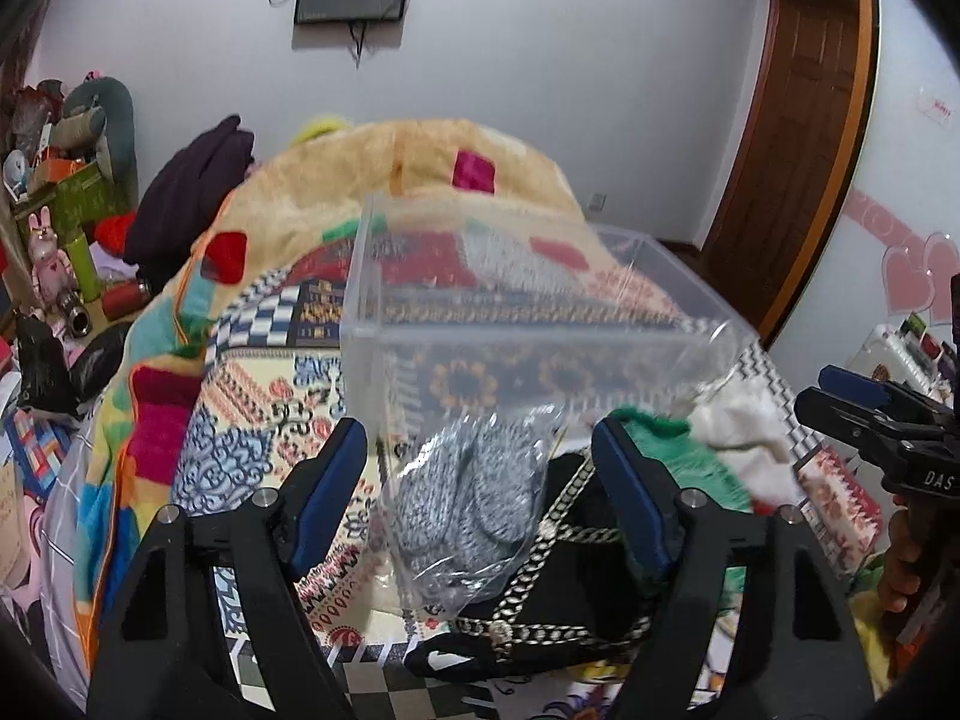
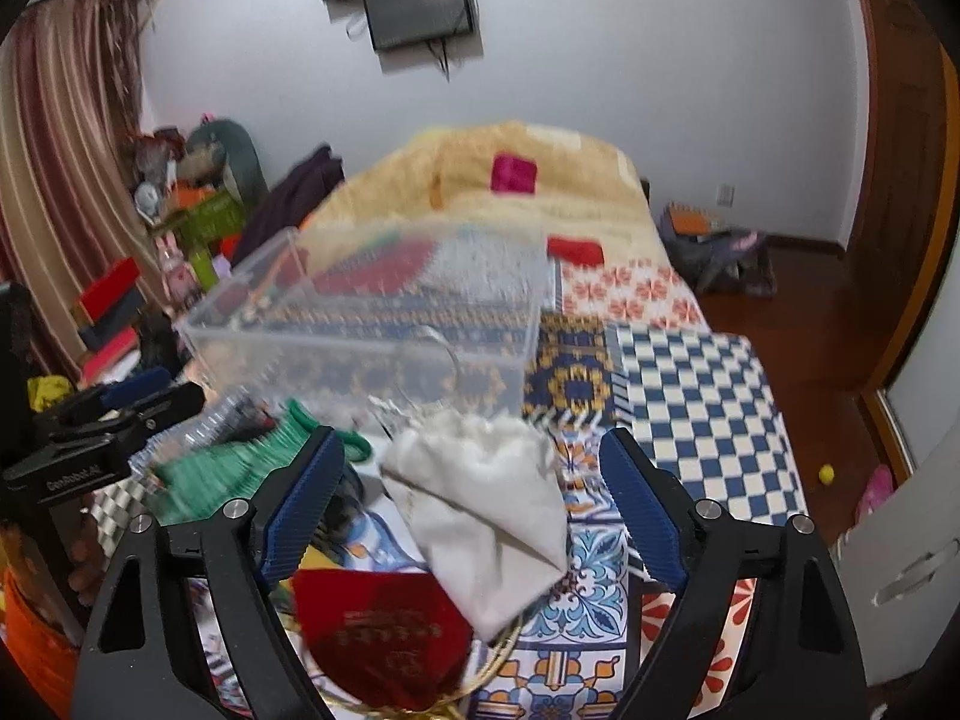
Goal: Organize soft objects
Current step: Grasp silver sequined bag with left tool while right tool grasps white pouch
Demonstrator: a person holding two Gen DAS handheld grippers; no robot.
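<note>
Standing beside the bed, I note both hand-held grippers over a pile of soft items on the patterned bedspread [image 2: 690, 384]. Left gripper [image 1: 480, 480]: jaws spread wide, holding nothing; between its blue fingers [image 1: 336, 492] lies a clear bag of grey knit items [image 1: 474, 498], resting partly on a black bag with a chain strap [image 1: 564, 576]. Right gripper [image 2: 471, 504]: jaws likewise wide, empty; a white cloth pouch [image 2: 498, 510] lies between its fingers, overlapping a red pouch [image 2: 384, 630] nearer the camera. A green knit piece [image 2: 240, 468] sits between the two tools. A clear plastic box [image 1: 516, 312] stands on the bedspread just beyond the pile, open-topped and see-through.
</note>
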